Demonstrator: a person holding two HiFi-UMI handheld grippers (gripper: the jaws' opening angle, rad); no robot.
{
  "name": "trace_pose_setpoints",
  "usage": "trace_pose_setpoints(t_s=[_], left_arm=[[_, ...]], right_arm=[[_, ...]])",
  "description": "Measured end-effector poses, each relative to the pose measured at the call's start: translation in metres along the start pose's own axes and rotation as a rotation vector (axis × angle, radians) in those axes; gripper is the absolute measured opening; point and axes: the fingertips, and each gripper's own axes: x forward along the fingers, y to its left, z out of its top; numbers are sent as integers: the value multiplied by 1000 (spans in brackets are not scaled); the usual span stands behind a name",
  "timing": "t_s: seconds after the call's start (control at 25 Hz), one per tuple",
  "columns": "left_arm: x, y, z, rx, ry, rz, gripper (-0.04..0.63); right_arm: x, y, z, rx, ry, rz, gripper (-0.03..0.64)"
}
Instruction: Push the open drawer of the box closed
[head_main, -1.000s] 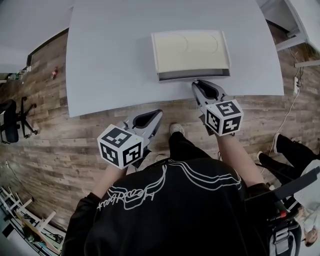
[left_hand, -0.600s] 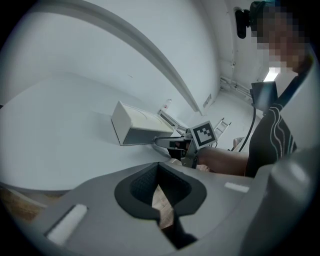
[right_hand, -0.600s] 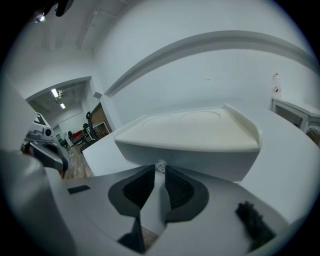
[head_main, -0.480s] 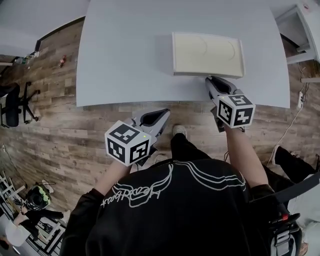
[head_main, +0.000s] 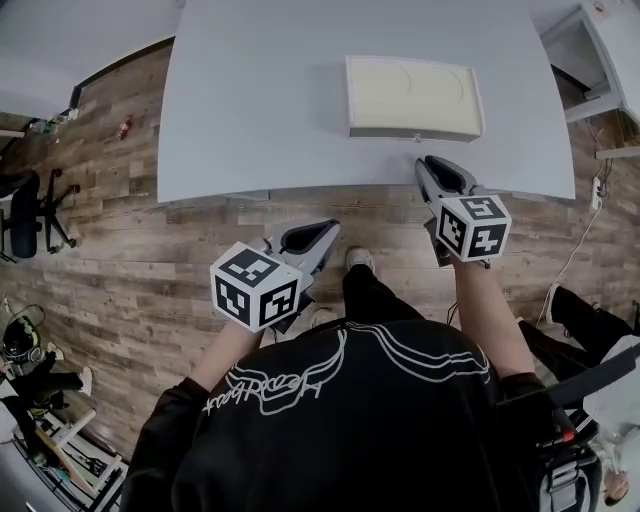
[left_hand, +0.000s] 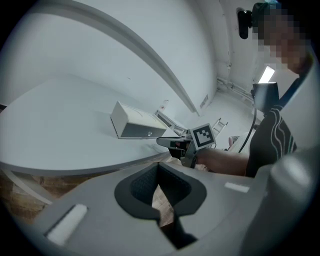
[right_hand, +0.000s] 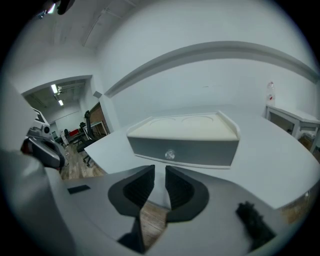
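Note:
The cream box (head_main: 413, 97) lies on the grey table (head_main: 260, 100), and its grey drawer front (right_hand: 182, 150) with a small round knob (right_hand: 170, 154) sits flush with the box. My right gripper (head_main: 428, 163) hovers over the table's near edge, a short way in front of the drawer and not touching it; only a narrow slit shows between its jaws, with nothing in it. My left gripper (head_main: 328, 226) hangs shut and empty over the floor, off the table's near edge. In the left gripper view the box (left_hand: 135, 125) and the right gripper (left_hand: 175, 142) are to the right.
Wood floor runs below the table's curved near edge (head_main: 300, 192). An office chair (head_main: 20, 225) stands far left. A white side table (head_main: 590, 50) is beyond the table's right end, and another person's legs (head_main: 590, 320) are on the right.
The drawer stuck out with my right gripper against it one second ago; now it is flush with the box. My right gripper has drawn back toward the table edge. The left has barely moved.

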Motion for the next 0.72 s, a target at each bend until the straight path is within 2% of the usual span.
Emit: trace_pose_setpoints(t_s=[0.2,0.4,0.6,0.72], left_arm=[[-23,-26,-9,44,-11,-44,8],[-59,-66,-21,133,-40,-108,8],[-99,-116,-29,249,-81,-184,8],[-124,-141,-38,286,-95,-215,8]], right_arm=[[-48,63,-5,9,-95,122,69],[-116,145,-8,-4,-189,237,18],[-180,204,-17,49,-275,272,11],[-213,235,-27,80,-308,286,11]])
